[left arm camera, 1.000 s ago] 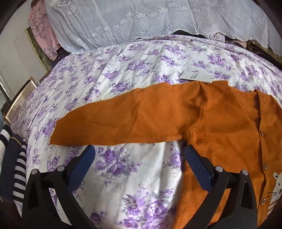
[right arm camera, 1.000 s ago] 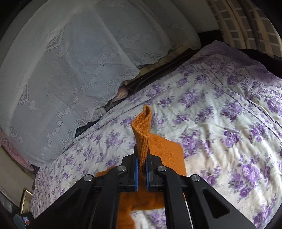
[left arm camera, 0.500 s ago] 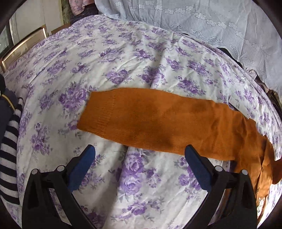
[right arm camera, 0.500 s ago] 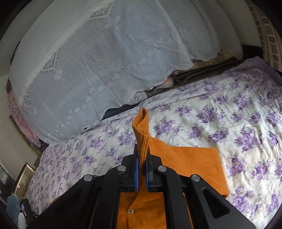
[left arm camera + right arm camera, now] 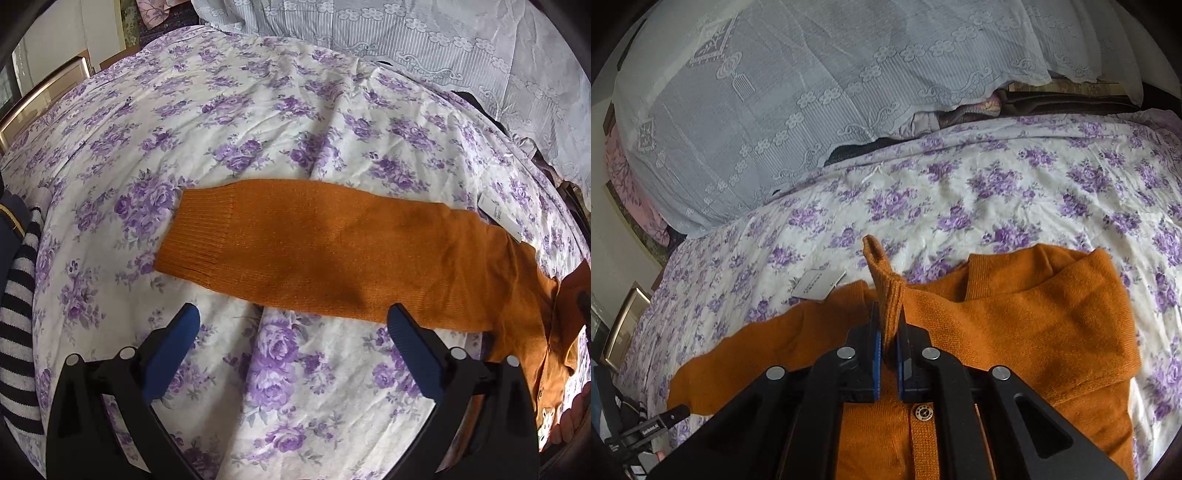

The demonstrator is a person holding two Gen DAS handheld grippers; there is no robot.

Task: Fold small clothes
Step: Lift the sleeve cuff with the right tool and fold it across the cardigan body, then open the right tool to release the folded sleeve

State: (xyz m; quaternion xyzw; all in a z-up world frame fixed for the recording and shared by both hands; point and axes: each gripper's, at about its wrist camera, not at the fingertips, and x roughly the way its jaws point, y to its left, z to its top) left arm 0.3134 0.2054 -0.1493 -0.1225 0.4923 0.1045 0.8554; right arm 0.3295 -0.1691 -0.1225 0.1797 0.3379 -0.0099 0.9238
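An orange knitted child's cardigan with a buttoned front (image 5: 1015, 343) lies on a bed covered by a white sheet printed with purple flowers (image 5: 280, 122).

From the left wrist camera, one long orange sleeve (image 5: 314, 254) stretches flat across the sheet, its ribbed cuff pointing left. The left gripper (image 5: 293, 326) hovers just below this sleeve with its blue-padded fingers spread wide apart, nothing between them. A white paper tag (image 5: 498, 218) lies by the cardigan's shoulder. Striped navy and white clothing (image 5: 16, 325) sits at the left edge.

From the right wrist camera, the right gripper (image 5: 886, 332) is clamped tight on the ribbed cuff of the other sleeve (image 5: 884, 291), which stands up between its pads. That sleeve is folded inward over the cardigan's body. A brass-coloured button (image 5: 922, 412) shows just below the fingers. White lace fabric (image 5: 812, 74) drapes over a pile behind the bed; what lies beneath is hard to make out.
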